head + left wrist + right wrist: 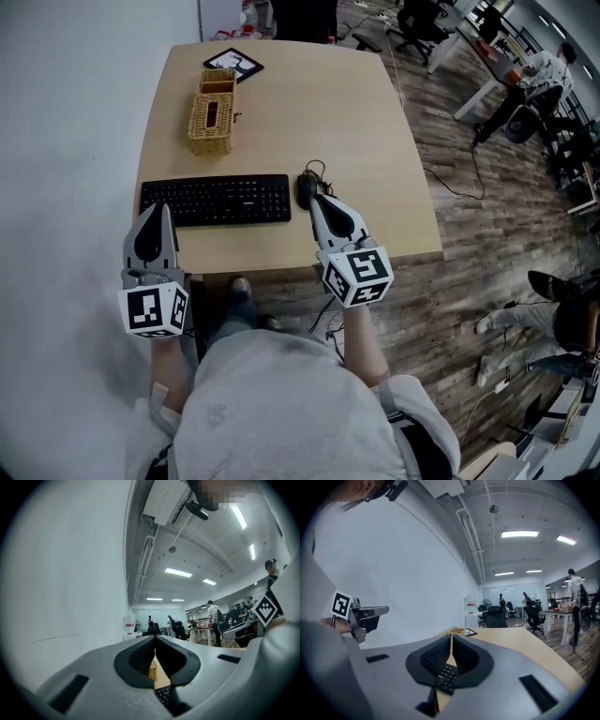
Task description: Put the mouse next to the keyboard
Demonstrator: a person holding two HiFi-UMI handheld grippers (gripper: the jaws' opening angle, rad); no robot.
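Observation:
A black mouse (306, 190) with a coiled cable lies on the wooden table (375, 131), just off the right end of the black keyboard (216, 200). My right gripper (317, 198) hovers with its shut tips close beside the mouse's right side and holds nothing. My left gripper (165, 206) is shut and empty over the keyboard's left near corner. In the right gripper view the shut jaws (451, 640) frame a few keys of the keyboard (446, 677). The left gripper view shows shut jaws (155, 641) with keyboard keys (164, 695) below them.
A wicker basket (214, 115) stands at the table's far left, with a framed black-and-white card (233, 64) behind it. A white wall runs along the left. Office chairs, desks and people (539, 70) fill the room to the right. The person's legs are under the near edge.

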